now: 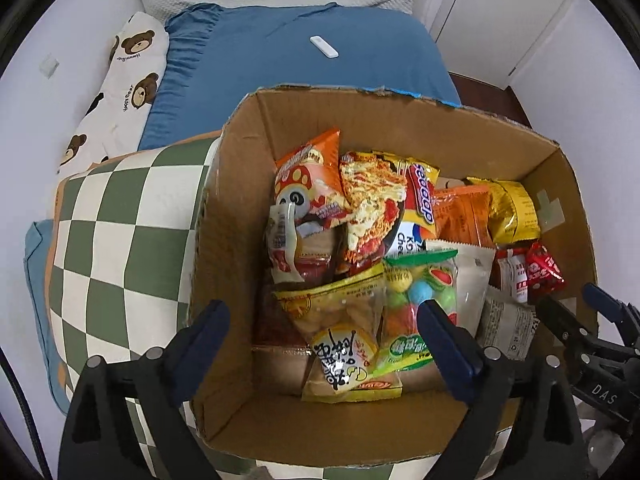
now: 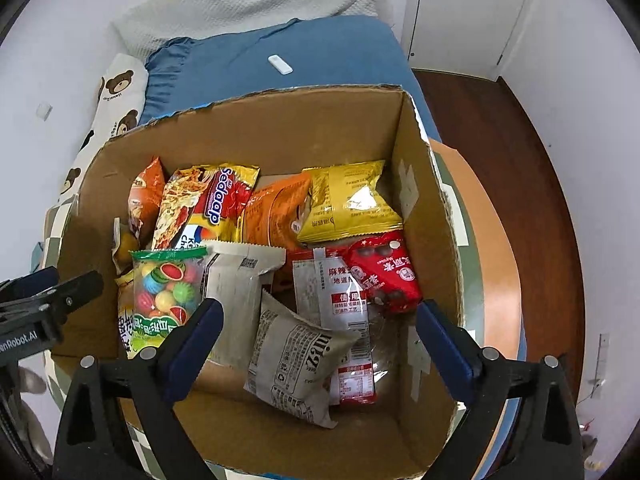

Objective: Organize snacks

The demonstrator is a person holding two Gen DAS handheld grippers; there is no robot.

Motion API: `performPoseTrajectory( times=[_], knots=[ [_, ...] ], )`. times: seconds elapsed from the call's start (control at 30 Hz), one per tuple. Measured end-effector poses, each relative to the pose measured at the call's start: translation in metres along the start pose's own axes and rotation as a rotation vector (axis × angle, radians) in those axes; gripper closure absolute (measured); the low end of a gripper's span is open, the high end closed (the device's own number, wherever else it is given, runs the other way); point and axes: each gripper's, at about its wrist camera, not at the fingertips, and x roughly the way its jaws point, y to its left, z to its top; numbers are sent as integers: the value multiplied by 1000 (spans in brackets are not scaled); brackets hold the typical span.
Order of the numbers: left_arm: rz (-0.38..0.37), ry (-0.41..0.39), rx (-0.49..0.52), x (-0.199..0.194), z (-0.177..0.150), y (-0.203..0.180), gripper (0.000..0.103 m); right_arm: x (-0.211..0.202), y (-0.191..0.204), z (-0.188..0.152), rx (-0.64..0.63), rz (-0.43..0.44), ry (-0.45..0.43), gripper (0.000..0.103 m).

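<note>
An open cardboard box [image 1: 236, 208] [image 2: 424, 240] sits on a bed and holds several snack packs: an orange mushroom bag [image 1: 310, 178], a Sedaap noodle pack [image 1: 376, 200] [image 2: 216, 200], a bag of coloured candy balls [image 1: 420, 296] [image 2: 168, 288], a gold bag [image 1: 508, 208] [image 2: 348, 200], a red pack [image 1: 544, 268] [image 2: 384, 272] and a grey-printed pack [image 2: 292, 356]. My left gripper [image 1: 324, 316] is open over the box's near left side. My right gripper [image 2: 320, 320] is open over the near right side, above the grey-printed pack. Both are empty.
A green-and-white checked cushion [image 1: 116, 240] lies under and left of the box. Behind is a blue sheet [image 1: 280, 56] with a small white remote [image 1: 324, 46] [image 2: 280, 65], a bear-print pillow [image 1: 128, 80], and white doors. Wooden floor [image 2: 500, 140] is at the right.
</note>
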Motion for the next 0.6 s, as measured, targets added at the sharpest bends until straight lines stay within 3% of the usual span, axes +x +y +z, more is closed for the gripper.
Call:
performPoseTrajectory(
  times=[0.3, 0.6],
  knots=[
    [-8, -17, -3, -7, -14, -3, 7, -10, 2, -9, -16, -11, -16, 4],
    [5, -156, 17, -58, -40, -12, 7, -55, 3, -31, -28, 11, -101, 4]
  ],
)
